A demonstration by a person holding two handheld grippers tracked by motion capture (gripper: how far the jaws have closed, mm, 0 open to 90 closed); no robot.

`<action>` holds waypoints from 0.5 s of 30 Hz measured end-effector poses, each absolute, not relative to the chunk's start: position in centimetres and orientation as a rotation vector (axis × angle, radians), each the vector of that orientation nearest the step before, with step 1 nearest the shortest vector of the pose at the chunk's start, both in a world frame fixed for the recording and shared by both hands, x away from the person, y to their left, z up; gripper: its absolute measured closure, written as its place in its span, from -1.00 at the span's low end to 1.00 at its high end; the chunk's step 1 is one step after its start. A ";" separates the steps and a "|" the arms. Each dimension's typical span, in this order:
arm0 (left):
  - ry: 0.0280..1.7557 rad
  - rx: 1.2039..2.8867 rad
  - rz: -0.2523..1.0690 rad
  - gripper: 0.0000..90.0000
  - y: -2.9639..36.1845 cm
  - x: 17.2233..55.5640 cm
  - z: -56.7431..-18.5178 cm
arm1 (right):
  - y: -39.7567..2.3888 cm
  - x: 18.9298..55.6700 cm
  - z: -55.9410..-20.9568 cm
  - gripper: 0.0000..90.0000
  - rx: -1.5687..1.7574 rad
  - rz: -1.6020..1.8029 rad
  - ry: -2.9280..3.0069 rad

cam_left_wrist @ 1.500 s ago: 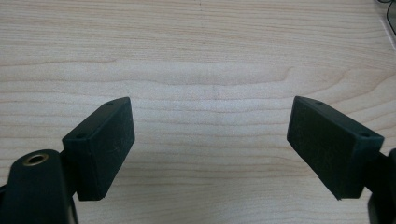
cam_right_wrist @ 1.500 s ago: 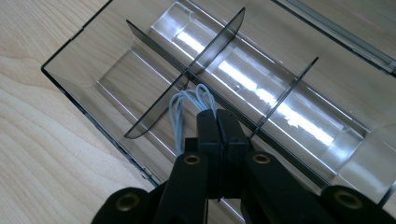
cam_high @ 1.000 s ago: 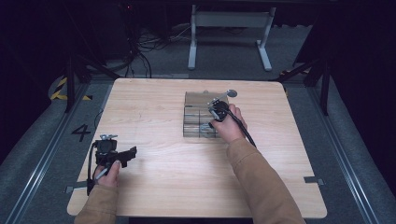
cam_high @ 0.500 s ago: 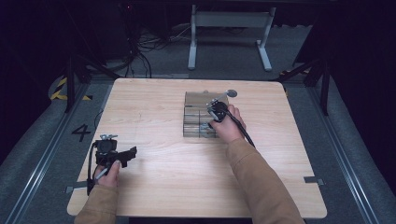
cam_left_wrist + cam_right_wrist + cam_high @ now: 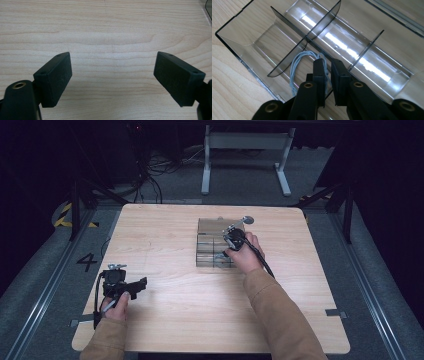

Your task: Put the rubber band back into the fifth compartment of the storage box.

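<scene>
Left claw (image 5: 141, 284) sits at 8 o'clock on the table (image 5: 165, 240), held low in the left hand (image 5: 116, 306), pointing toward 3 o'clock. Left claw view: jaws wide apart, nothing between them, bare wood grain under them, pads (image 5: 56, 77) just above the surface

Right claw (image 5: 220, 256) is at the clear divided tray (image 5: 210, 226), slightly past table center toward 1 o'clock. Right hand (image 5: 245, 255) grips it from the tray's 4 o'clock side, cable (image 5: 262, 262) trailing back along the sleeve (image 5: 280, 315)

Right claw view: jaws narrow, a thin gap left between them, tips down inside a tray (image 5: 249, 32) compartment on the near edge. A loop of thin pale-blue wire (image 5: 298, 62) lies in that compartment, one end at the left jaw's inner face. Strands run into the gap; cannot tell whether the jaws actually pinch the wire or just sit beside it. Dividers (image 5: 287, 57) stand upright; the other compartments in view look bare

A small round grey object (image 5: 248, 220) lies on the table just beyond the tray at 1 o'clock, too small to identify
</scene>
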State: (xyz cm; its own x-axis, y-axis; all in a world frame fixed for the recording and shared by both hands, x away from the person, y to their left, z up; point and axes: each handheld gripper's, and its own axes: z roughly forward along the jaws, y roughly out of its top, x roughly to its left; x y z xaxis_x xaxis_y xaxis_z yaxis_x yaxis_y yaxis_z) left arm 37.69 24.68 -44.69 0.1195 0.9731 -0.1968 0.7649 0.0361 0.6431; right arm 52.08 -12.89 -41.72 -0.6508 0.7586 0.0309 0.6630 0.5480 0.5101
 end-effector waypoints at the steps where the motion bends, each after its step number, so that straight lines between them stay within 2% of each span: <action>1: 1.690 1.773 0.424 -0.65 24.7 37.7 -44.7 | -12.9 52.1 -41.7 0.80 1.204 0.730 2.589; 5: 1.692 1.771 0.425 -0.65 24.7 37.7 -44.7 | -13.1 51.9 -41.4 0.69 1.186 0.759 2.568; 15: 1.692 1.772 0.423 -0.65 24.6 37.7 -44.7 | -13.5 51.4 -40.4 0.67 1.173 0.800 2.553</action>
